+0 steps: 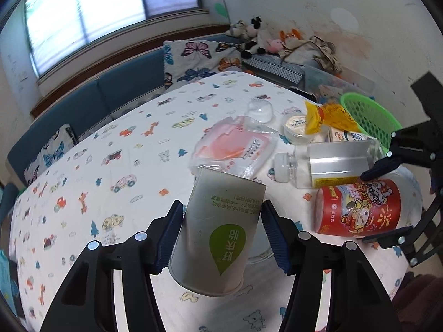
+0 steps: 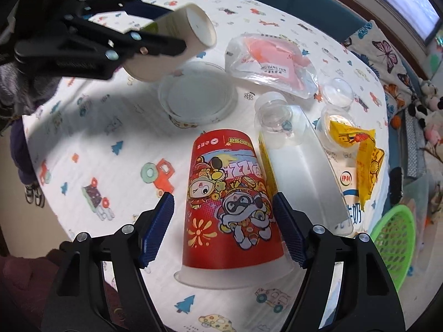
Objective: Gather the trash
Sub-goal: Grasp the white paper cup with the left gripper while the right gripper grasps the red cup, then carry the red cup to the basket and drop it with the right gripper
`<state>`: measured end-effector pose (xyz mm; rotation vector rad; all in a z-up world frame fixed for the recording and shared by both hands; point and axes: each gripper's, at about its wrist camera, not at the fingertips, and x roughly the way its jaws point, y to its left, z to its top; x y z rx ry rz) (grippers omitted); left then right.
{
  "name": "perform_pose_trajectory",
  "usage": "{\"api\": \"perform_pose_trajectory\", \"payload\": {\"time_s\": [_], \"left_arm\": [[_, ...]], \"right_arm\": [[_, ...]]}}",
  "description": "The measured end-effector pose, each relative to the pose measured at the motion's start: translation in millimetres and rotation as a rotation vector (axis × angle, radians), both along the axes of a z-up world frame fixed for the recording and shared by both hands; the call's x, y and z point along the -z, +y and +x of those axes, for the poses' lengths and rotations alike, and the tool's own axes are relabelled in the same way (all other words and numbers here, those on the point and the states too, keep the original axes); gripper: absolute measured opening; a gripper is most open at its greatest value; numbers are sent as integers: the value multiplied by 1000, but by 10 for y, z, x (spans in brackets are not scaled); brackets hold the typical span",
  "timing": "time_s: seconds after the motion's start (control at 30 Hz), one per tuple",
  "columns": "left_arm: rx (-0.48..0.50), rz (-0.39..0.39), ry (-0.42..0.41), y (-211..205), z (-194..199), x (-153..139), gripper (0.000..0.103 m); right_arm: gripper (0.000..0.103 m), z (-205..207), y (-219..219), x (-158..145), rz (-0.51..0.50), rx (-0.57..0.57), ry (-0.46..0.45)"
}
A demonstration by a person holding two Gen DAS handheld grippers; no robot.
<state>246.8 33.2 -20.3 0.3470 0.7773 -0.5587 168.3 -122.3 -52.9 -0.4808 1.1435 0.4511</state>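
Table [image 2: 116, 171], printed cloth: green basket [image 2: 396, 238] at its edge. Your right gripper [image 2: 224, 227] is open, pads either side of the red cup [image 2: 232, 210], which lies on the cloth. Your left gripper [image 1: 221, 235] clamps the white paper cup [image 1: 218, 232], raised above the table.

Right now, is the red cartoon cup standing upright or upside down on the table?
Upside down. The red cup rests on its wide rim, narrow base on top, between the right tool's open fingers, which do not yet touch it.
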Motion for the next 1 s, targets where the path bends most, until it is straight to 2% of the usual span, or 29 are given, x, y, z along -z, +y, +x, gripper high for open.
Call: {"api": "perform_pose_trajectory", "payload": {"time_s": [0.2, 0.3, 0.37, 0.57, 0.7, 0.77, 1.0], "left_arm": [[-38, -15, 17, 89, -25, 25, 56], [-49, -16, 14, 119, -64, 14, 56], [-56, -22, 7, 138, -94, -19, 56], [-68, -46, -15, 127, -171, -156, 56], [-65, -63, -24, 64, -223, -247, 56], [-60, -78, -22, 14, -245, -291, 56], [-22, -119, -38, -312, -371, -480, 56]], "right_arm": [[73, 52, 113, 118, -52, -16, 7], [70, 5, 180, 162, -98, -36, -17], [70, -28, 189, 151, -95, -42, -23], [69, -117, 65, -34, -5, -10, -34], [69, -188, -124, -240, 111, 33, -35], [69, -239, -222, -335, 170, 60, -35], [69, -396, -627, -576, 270, 133, -85]]}}
